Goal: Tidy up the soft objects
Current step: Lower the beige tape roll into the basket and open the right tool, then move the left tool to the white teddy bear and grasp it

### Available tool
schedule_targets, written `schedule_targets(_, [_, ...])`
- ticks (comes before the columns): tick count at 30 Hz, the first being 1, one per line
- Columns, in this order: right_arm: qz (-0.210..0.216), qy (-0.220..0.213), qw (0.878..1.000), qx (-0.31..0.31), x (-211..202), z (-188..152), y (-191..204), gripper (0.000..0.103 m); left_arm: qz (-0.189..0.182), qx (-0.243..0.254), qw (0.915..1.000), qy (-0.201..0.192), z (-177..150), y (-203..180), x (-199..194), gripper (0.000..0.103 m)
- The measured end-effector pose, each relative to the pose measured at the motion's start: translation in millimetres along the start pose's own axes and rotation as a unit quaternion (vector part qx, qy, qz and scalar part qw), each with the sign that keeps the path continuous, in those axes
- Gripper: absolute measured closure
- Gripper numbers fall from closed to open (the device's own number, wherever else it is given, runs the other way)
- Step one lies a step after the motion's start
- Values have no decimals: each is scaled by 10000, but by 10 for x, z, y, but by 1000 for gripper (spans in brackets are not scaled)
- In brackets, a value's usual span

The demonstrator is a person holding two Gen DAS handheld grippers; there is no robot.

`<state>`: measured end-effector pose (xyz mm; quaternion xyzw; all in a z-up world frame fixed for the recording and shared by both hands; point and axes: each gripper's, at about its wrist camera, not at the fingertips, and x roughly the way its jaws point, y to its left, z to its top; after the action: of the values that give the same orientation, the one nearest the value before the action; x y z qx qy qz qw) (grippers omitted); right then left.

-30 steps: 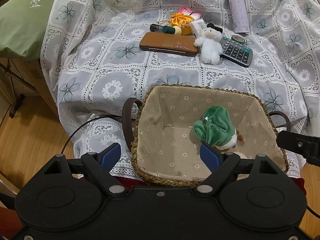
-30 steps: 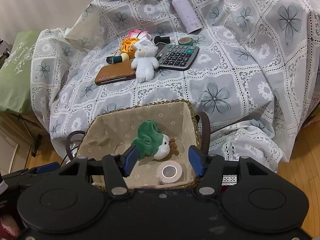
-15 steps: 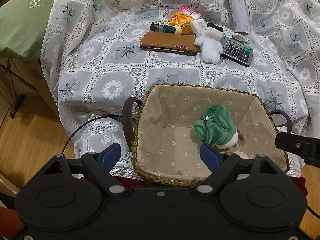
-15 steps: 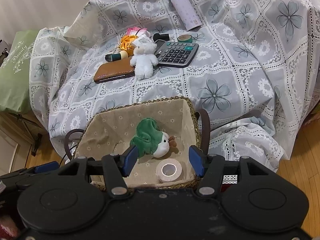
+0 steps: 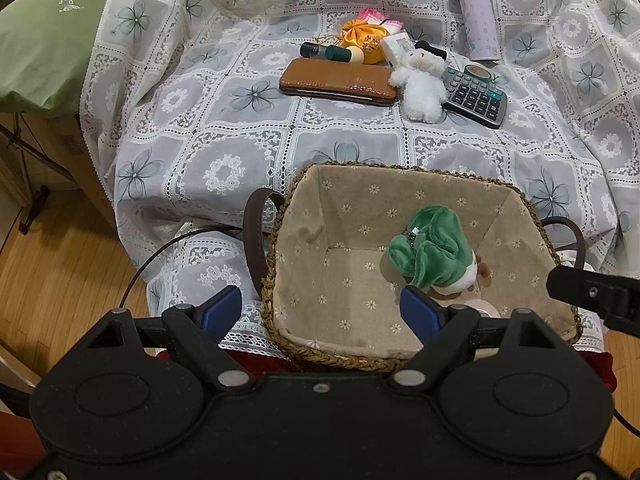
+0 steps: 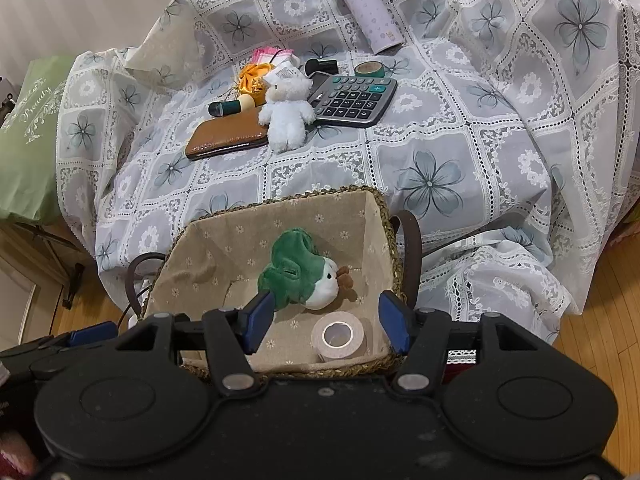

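A green and white plush toy (image 5: pixel 434 250) lies inside the cloth-lined woven basket (image 5: pixel 280 236); it also shows in the right wrist view (image 6: pixel 304 274), in the basket (image 6: pixel 386 224). A white plush bear (image 5: pixel 420 84) lies on the lace-covered surface beyond, next to a calculator; it shows in the right wrist view too (image 6: pixel 286 114). An orange fabric pouch (image 5: pixel 362 36) lies further back. My left gripper (image 5: pixel 320 312) is open and empty over the basket's near left rim. My right gripper (image 6: pixel 326 320) is open and empty over the basket's near edge.
A tape roll (image 6: pixel 339 336) lies in the basket. A brown wallet (image 5: pixel 338 82), calculator (image 5: pixel 476 96), purple bottle (image 5: pixel 476 12), dark green tube (image 5: pixel 326 51) and small tape roll (image 6: pixel 369 69) lie on the cloth. A green pillow (image 5: pixel 48 32) is at left. Wooden floor (image 5: pixel 52 264) lies below.
Both grippers have drifted slightly back from the surface; the scene has shifted a little in both views. Nothing was grasped or released.
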<state>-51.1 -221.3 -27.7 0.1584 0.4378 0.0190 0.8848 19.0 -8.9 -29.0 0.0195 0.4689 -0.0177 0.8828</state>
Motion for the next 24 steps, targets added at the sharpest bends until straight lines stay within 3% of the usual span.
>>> schedule_targets(14, [-98,-28,9997,-215,156,123,55,39,9,161,9999,53,109,-67,119,20])
schedule_targets(24, [-137,-16,9999,-24,376,449,-43,36,-104,368,9991,178,356,-148,248,20])
